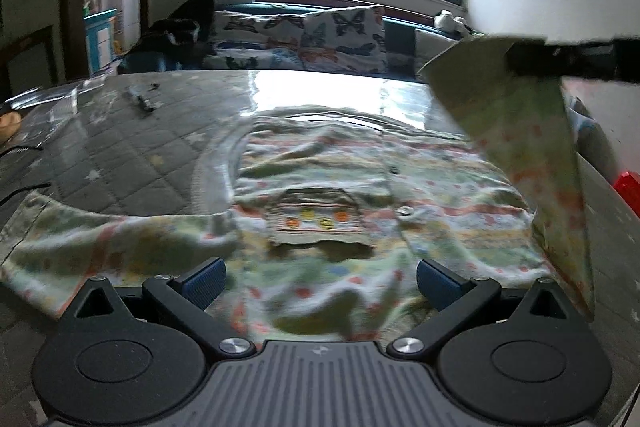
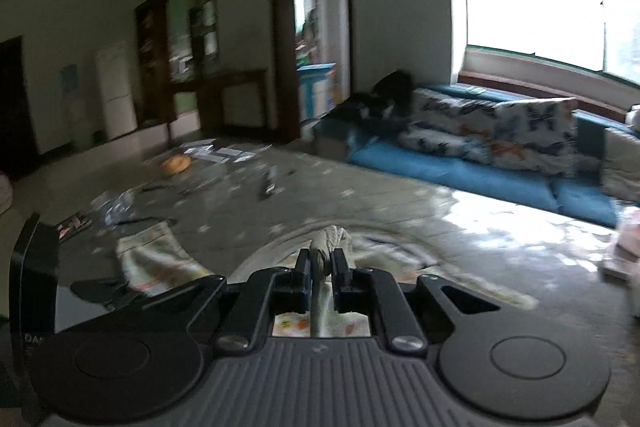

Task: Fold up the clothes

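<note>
A small patterned shirt (image 1: 320,195) in pale green with orange and yellow marks lies flat on a grey quilted mat (image 1: 132,155); it has a chest pocket and snap buttons. My left gripper (image 1: 320,277) hovers open just above the shirt's lower part, with nothing between its blue pads. The shirt's right sleeve (image 1: 528,147) is lifted off the mat and hangs stretched from my right gripper (image 1: 560,61), a dark shape at the upper right. In the right wrist view my right gripper (image 2: 322,261) is shut on a bunched fold of that sleeve fabric (image 2: 330,239).
A blue sofa (image 2: 460,171) with butterfly-print cushions (image 1: 340,39) and a dark heap of clothes (image 1: 176,31) stands behind the mat under a bright window. Small dark items (image 1: 142,99) and papers (image 2: 216,153) lie at the mat's far left. A red object (image 1: 628,187) sits at the right edge.
</note>
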